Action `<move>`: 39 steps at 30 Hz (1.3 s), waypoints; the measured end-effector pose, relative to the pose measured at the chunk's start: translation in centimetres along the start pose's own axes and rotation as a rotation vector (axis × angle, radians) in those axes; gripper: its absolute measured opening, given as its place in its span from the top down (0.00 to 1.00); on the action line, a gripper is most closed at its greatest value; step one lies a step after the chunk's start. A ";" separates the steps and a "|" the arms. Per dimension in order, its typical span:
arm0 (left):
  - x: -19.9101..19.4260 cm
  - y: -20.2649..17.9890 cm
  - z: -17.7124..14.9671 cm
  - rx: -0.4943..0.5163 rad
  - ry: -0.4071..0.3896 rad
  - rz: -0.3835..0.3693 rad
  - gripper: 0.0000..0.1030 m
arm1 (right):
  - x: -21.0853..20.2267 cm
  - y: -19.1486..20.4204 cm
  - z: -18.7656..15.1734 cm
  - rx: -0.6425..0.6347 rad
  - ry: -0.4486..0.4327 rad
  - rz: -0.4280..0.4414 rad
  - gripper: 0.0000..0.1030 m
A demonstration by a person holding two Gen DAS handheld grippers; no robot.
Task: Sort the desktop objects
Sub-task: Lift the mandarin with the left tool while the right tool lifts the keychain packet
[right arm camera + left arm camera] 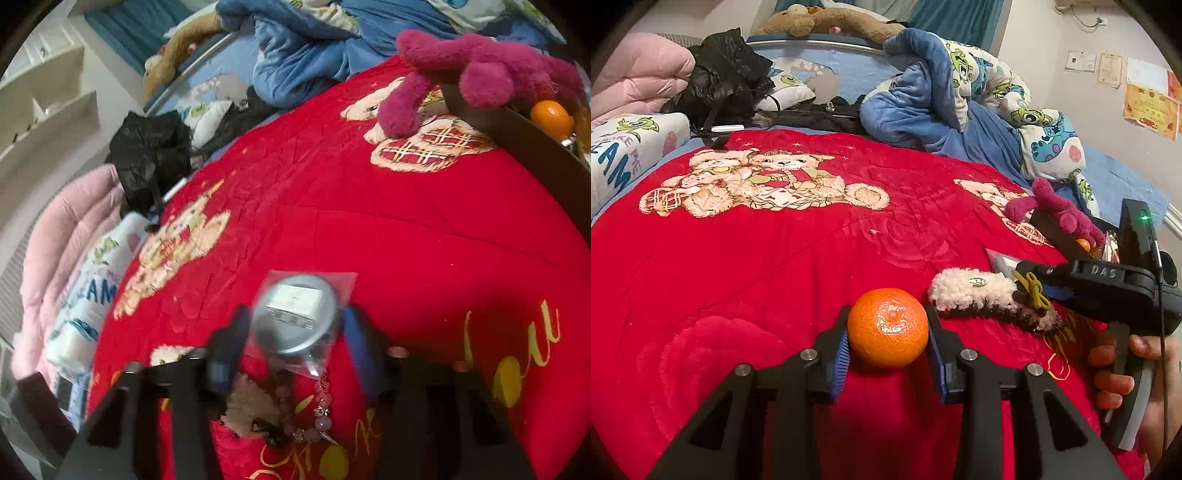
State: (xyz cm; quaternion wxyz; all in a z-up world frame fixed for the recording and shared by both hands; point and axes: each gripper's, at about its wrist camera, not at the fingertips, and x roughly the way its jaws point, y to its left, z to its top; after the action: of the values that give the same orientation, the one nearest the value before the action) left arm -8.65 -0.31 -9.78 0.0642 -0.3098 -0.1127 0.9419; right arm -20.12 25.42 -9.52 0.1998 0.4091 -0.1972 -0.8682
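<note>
Nearest the lens, my left gripper (888, 334) is clenched on an orange (888, 326), one blue pad (842, 354) pressed to each flank; the fruit sits stem-scar towards the camera, over the red blanket (775, 277); whether it rests on the cloth or hangs clear of it I cannot tell. Just right of the orange lies a fuzzy white-and-brown clip (982, 293) with an olive hair tie (1032, 291) at its far end. Beyond the clip my right gripper (295, 325) reaches in from the right edge, a hand (1145, 369) on its grip.

Right wrist view: my right jaws are parted, straddling a silver disc (295, 314) sealed in a clear bag (343, 282); the pads look just clear of the disc on both sides, though the frame is blurred; the bag lies on the blanket. Below the jaws, nearer the lens, a pink bead bracelet (321, 406) lies beside the fuzzy clip.

Far right: a dark box (517, 136) stands on the blanket; a magenta plush (480, 70) hangs over its rim; a second orange (550, 116) lies inside.
</note>
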 end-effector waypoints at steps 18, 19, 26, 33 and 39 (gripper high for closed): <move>-0.9 0.0 -0.1 0.003 -0.048 0.017 0.64 | -2.6 0.6 -0.5 0.015 -0.106 0.041 0.90; -0.9 0.0 -0.1 0.006 -0.049 0.019 0.64 | -2.8 0.6 -0.5 0.015 -0.105 0.044 0.90; -0.9 -0.5 -0.1 0.031 -0.049 0.036 0.64 | -4.2 1.1 -0.7 0.014 -0.126 0.074 0.91; -1.6 -1.4 -0.3 0.071 -0.075 0.065 0.64 | -6.3 1.6 -1.2 -0.036 -0.142 0.066 0.91; -3.5 -2.8 -0.8 0.096 -0.121 0.055 0.64 | -8.8 0.6 -1.2 -0.038 -0.167 0.075 0.91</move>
State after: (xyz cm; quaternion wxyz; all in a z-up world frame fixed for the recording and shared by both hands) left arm -5.27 1.85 -7.73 0.0460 -0.2517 -0.0625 0.9647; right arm -13.92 29.19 -4.37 0.2228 0.3237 -0.2118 -0.8948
